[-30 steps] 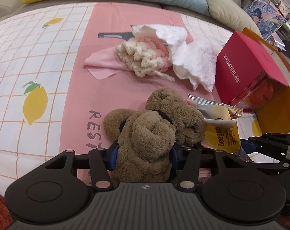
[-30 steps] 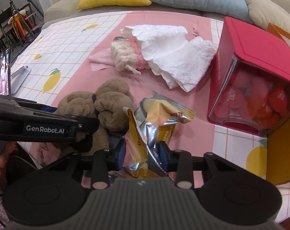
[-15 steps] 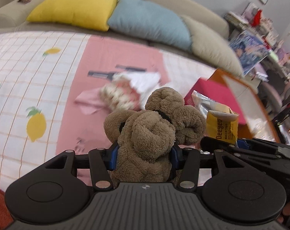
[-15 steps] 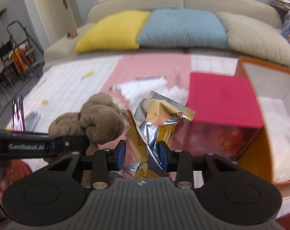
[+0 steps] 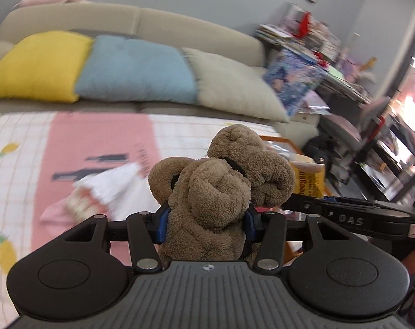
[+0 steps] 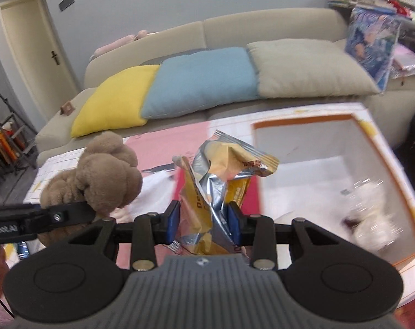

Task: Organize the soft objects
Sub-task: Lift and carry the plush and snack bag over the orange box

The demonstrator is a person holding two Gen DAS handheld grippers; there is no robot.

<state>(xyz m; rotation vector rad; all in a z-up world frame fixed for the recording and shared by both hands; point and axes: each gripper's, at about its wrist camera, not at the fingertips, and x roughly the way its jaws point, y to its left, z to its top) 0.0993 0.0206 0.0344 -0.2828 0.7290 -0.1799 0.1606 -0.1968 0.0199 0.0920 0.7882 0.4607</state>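
Note:
My left gripper [image 5: 206, 223] is shut on a brown plush toy [image 5: 221, 189], which is held up in the air above the pink and white cloth [image 5: 97, 142]. Its blue pads press the toy's body from both sides. In the right wrist view the same plush toy [image 6: 103, 178] hangs at the left. My right gripper [image 6: 203, 223] is shut on a crumpled yellow and silver snack bag [image 6: 221, 181], lifted above the cloth. The snack bag [image 5: 309, 181] also peeks out behind the toy in the left wrist view. A white cloth and a knitted cream piece [image 5: 103, 189] lie blurred below.
An orange-rimmed box [image 6: 372, 142] with a white inside stands open at the right, with something pale in it. Behind the table a sofa carries yellow [image 6: 117, 101], blue [image 6: 202, 82] and beige [image 6: 306, 68] cushions. Cluttered shelves [image 5: 331, 63] fill the far right.
Both grippers have risen from the cloth with their loads and tilted up, so the sofa and room now fill the views. The red box has dropped out of sight; the open orange-rimmed box appeared.

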